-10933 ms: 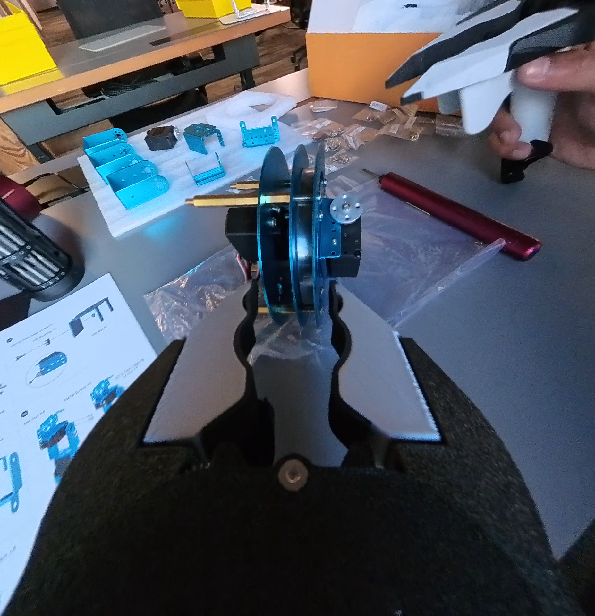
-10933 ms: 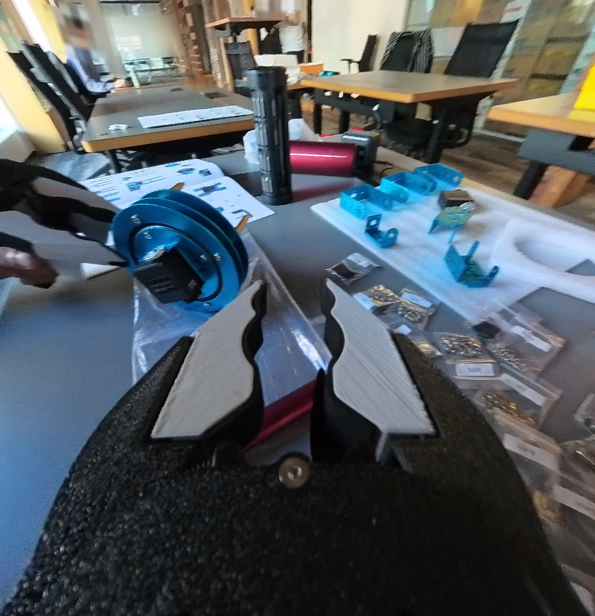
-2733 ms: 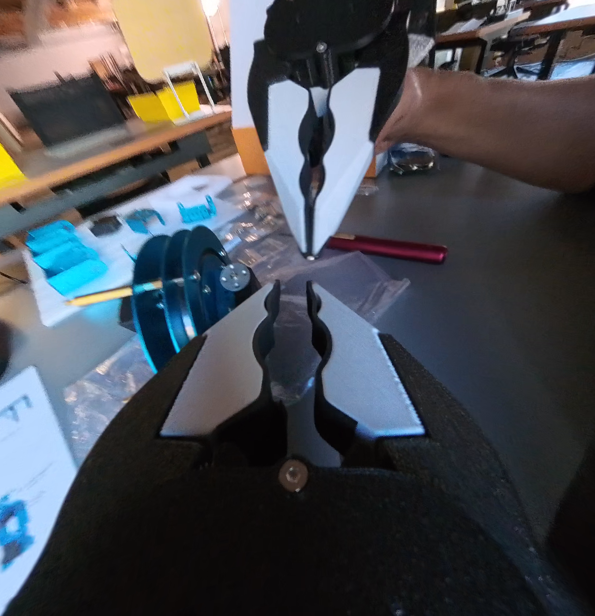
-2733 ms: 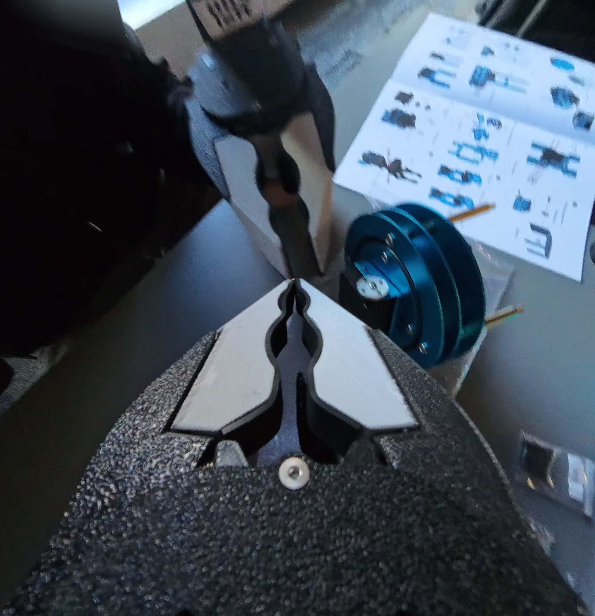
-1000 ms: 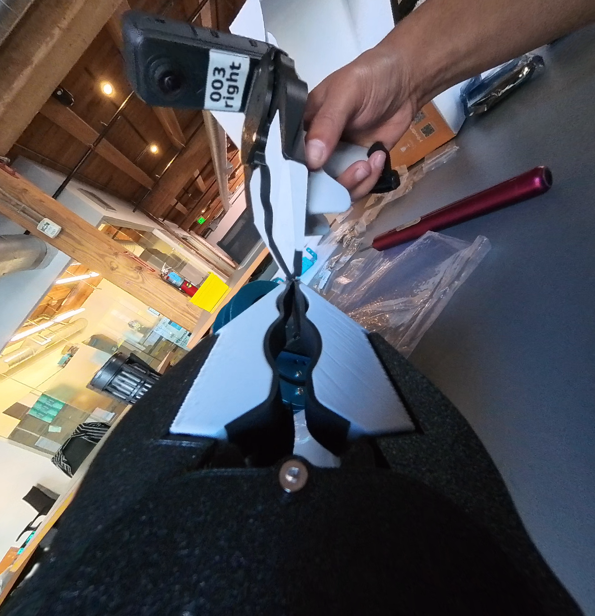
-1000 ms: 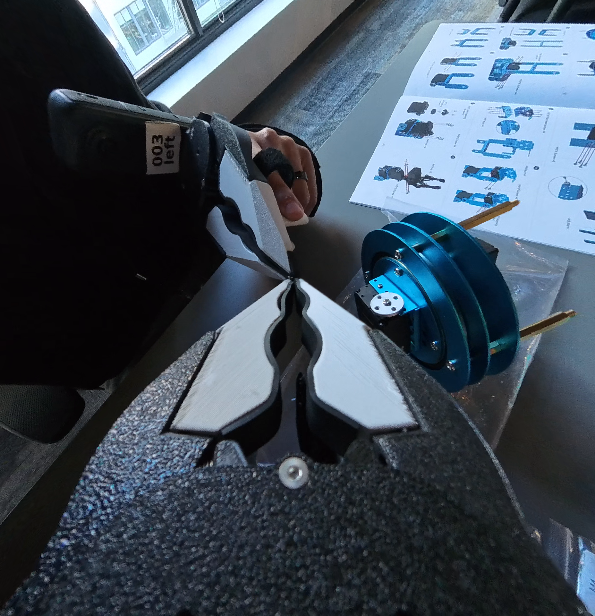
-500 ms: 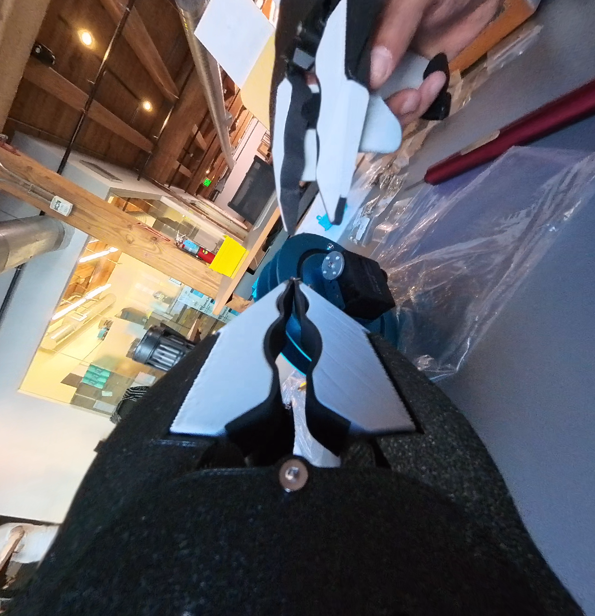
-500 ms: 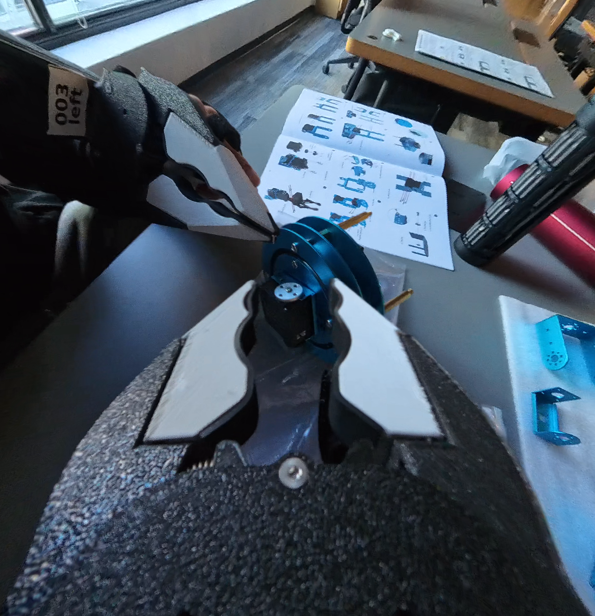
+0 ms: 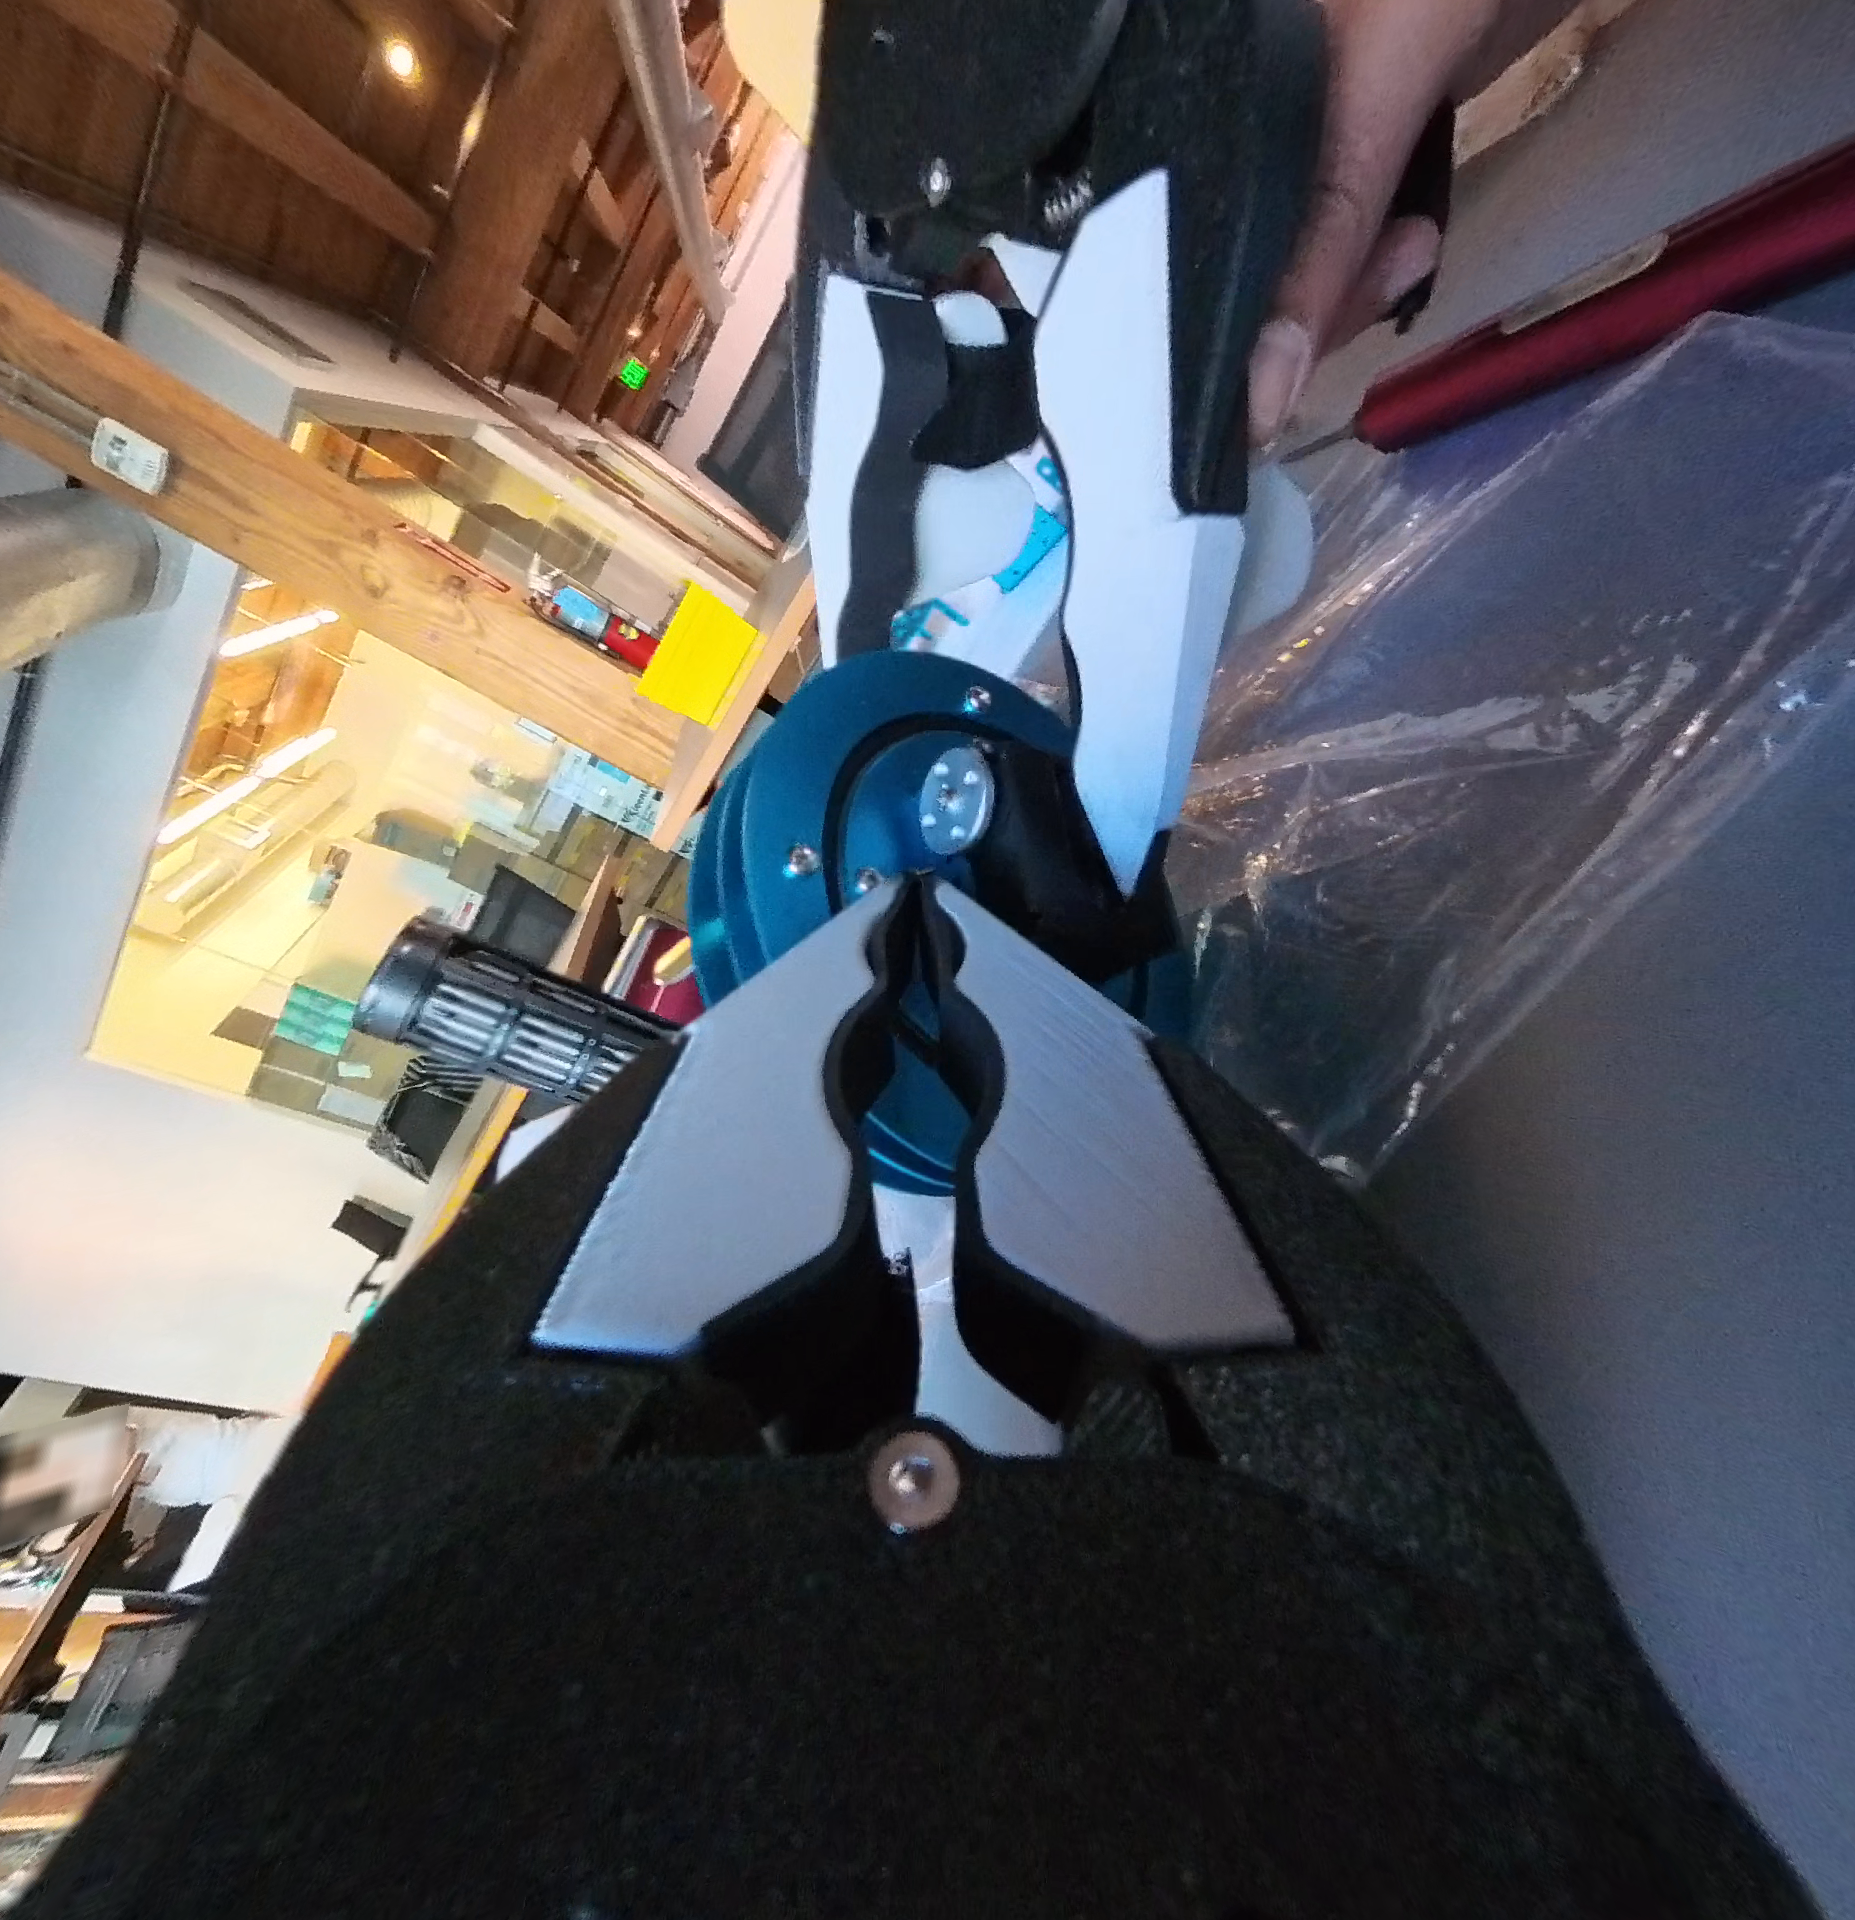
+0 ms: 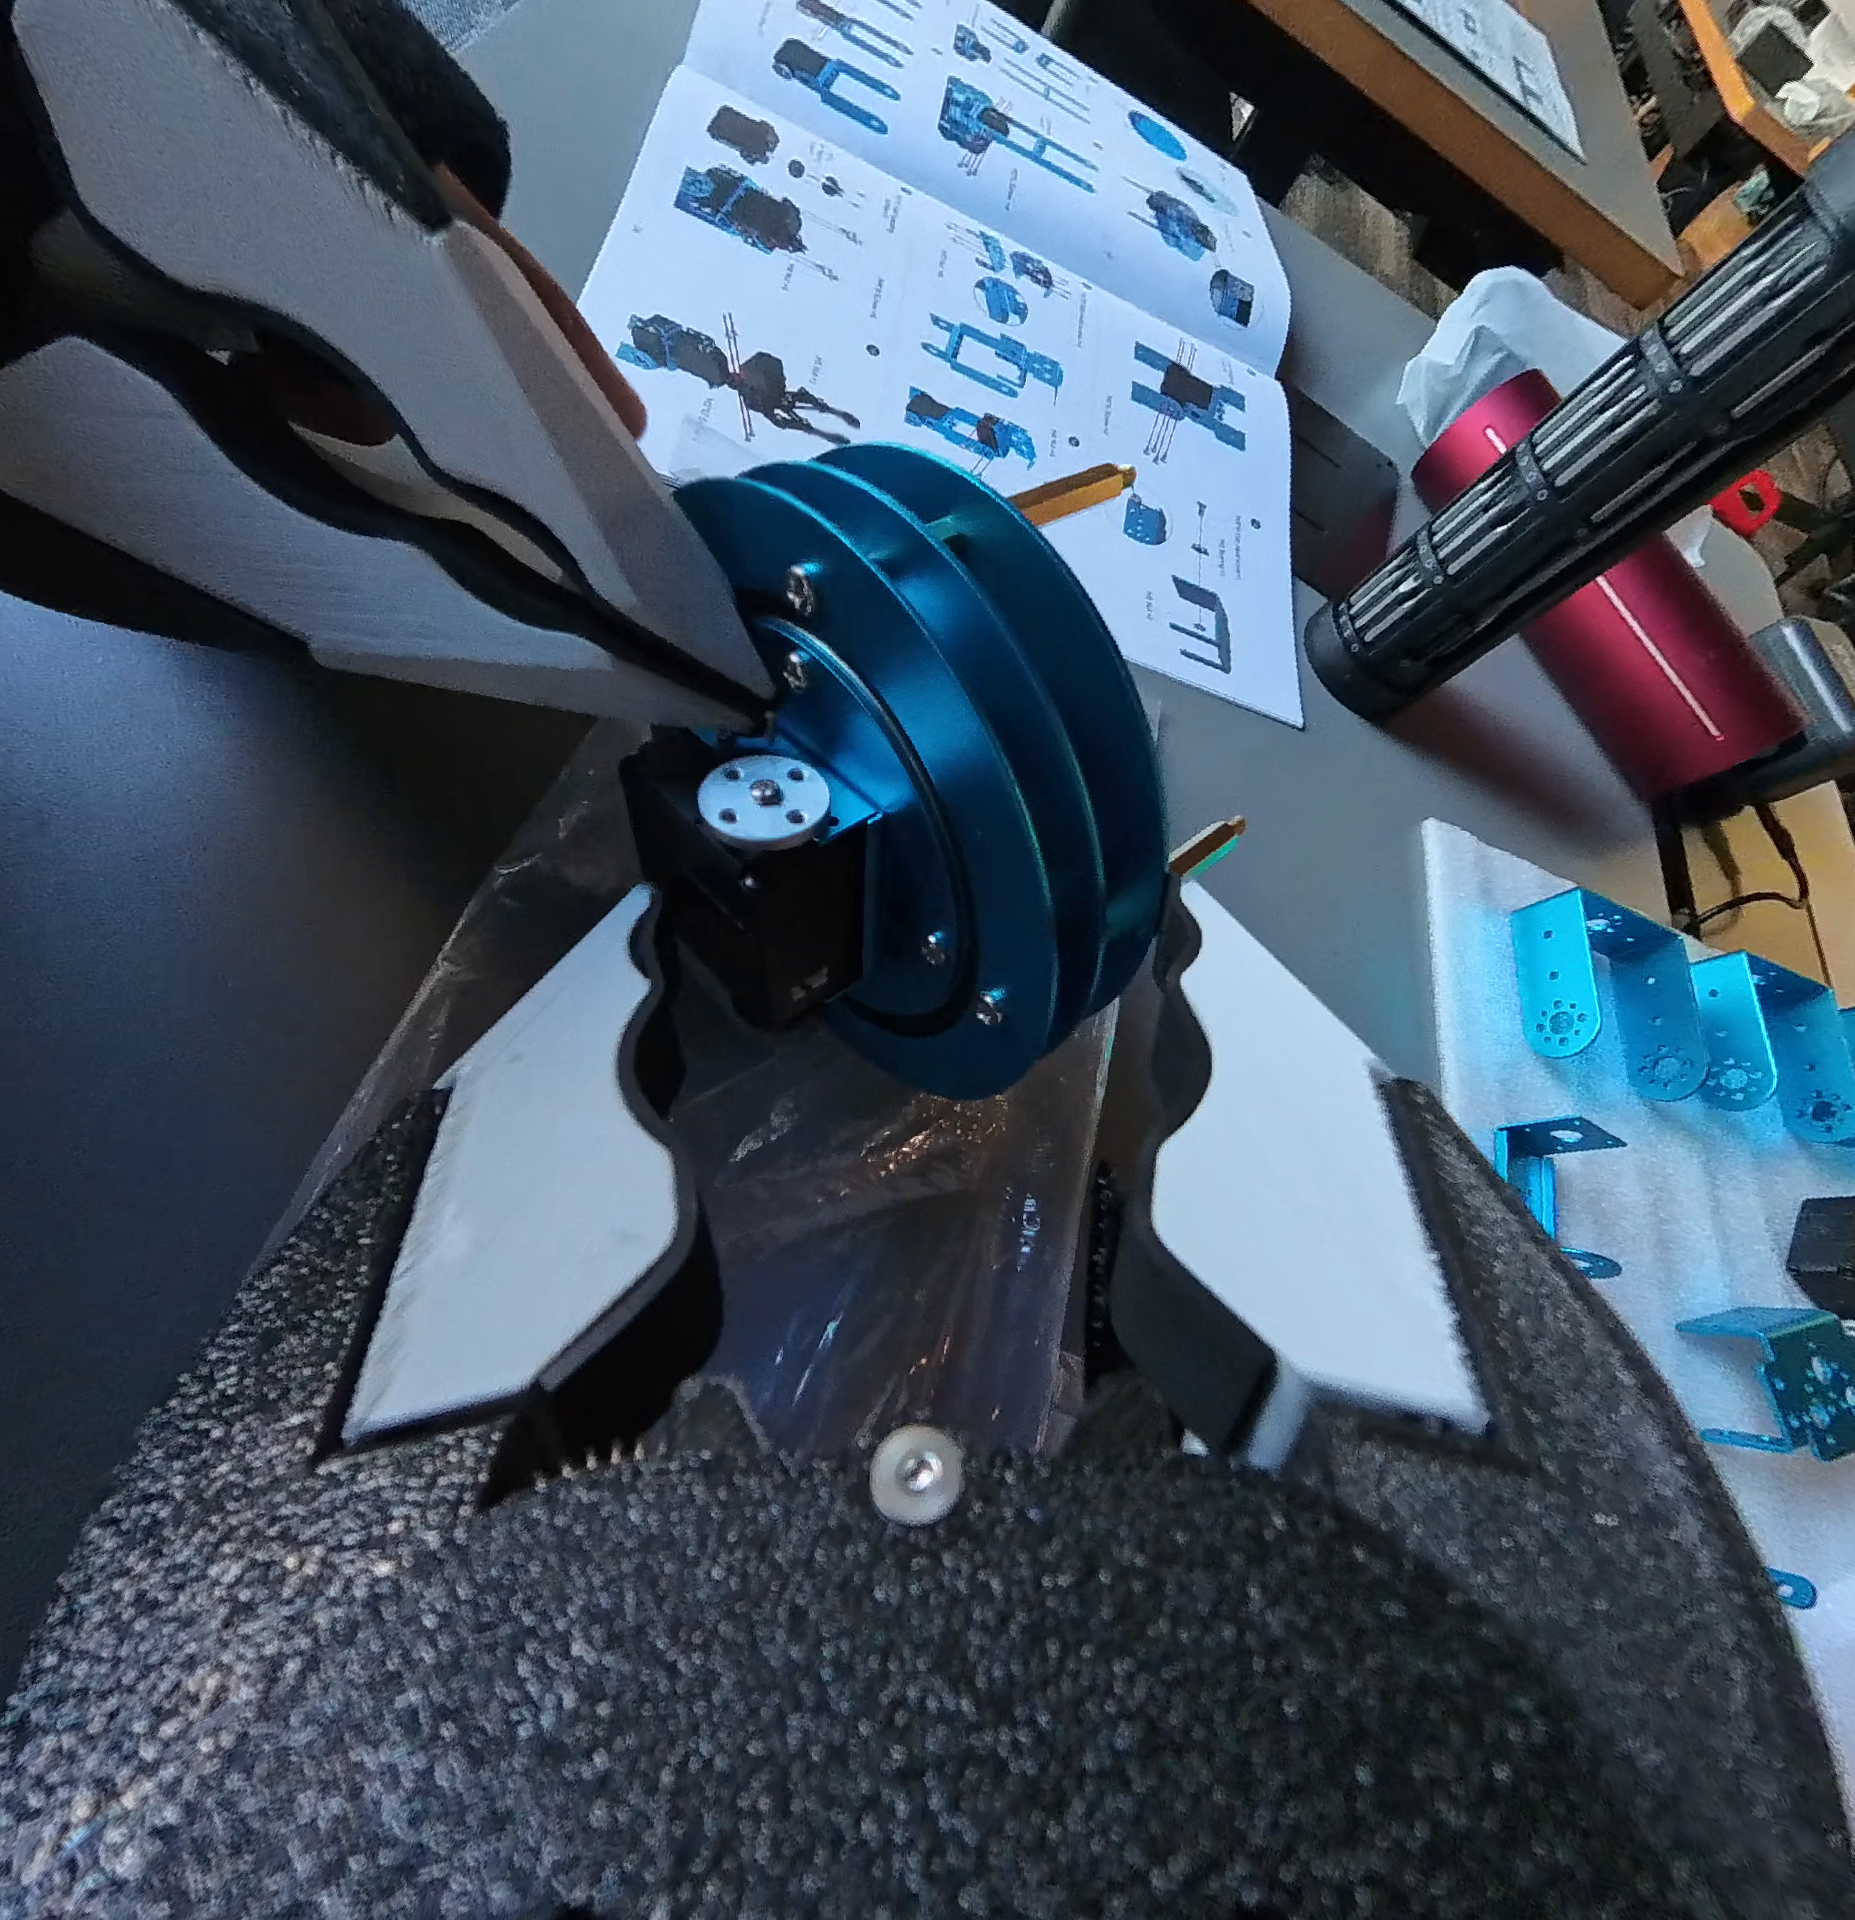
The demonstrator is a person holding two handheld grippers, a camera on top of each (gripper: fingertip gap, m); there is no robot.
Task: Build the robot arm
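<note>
A blue stack of three discs with a black servo and brass standoffs lies on a clear plastic bag on the grey table. My right gripper is open, one finger beside the servo and the other beside the rear disc rim. My left gripper is shut, its tips touching the front disc next to a screw. In the left wrist view my left gripper meets the discs below the silver servo horn. The right gripper straddles the stack from above.
An open instruction booklet lies behind the discs. A red cylinder and a black ribbed bit holder lie to the right. Blue brackets lie on white foam at the right. A red screwdriver lies beyond the bag. The grippers' ends are close to 4 cm from one another.
My right gripper has moved closer and opened wider, so its fingers now flank the disc stack. My left gripper stays shut with its tips at the front disc.
</note>
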